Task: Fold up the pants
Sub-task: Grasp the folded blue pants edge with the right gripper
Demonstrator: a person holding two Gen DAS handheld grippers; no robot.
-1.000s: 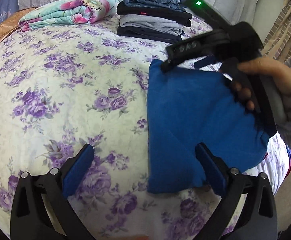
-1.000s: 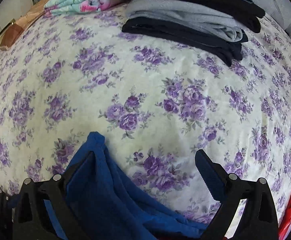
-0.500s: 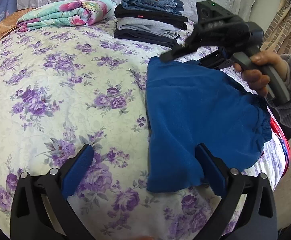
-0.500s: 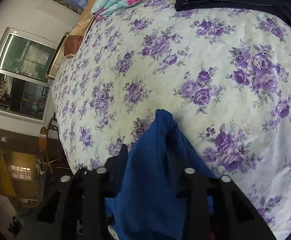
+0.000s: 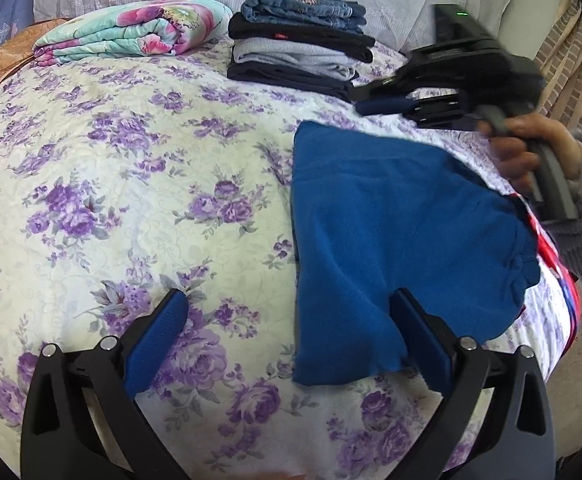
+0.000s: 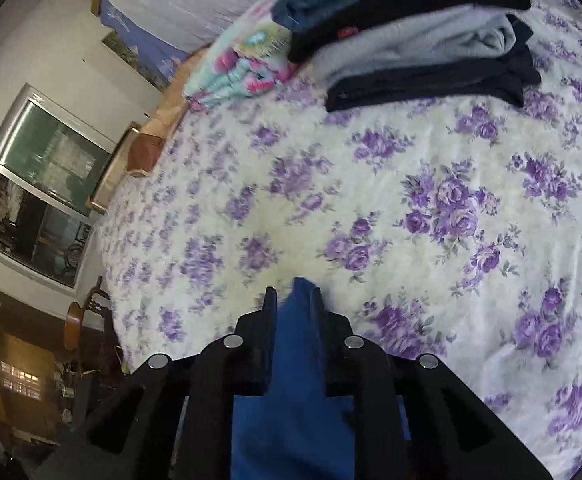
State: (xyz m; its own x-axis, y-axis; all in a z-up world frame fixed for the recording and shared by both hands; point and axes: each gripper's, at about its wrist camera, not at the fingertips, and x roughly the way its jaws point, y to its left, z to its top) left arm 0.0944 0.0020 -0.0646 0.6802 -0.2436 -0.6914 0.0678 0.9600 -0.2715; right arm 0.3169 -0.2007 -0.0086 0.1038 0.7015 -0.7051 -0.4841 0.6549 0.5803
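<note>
The floral bedspread (image 5: 139,184) serves as the landmark. At its far left edge lies a folded flowered blanket (image 5: 131,30), and just right of that, also along the far edge, stands a stack of folded clothes (image 5: 299,42) with jeans on top.

Over the bedspread's near edge, the left tongs (image 5: 289,322) are spread wide and hold nothing; the left finger hangs above bare purple flowers, while the right finger sits at the near hem of the blue pants (image 5: 387,232).

The pants lie folded and flat on the right part of the bedspread, reaching to its right edge, where a red patterned cloth (image 5: 551,252) shows beneath them.

Above the pants' far corner, the right hand (image 5: 539,152) grips the right tongs (image 6: 293,300). In the right wrist view, their fingers are drawn close together with a fold of blue cloth pinched between them; that view is blurred.
</note>
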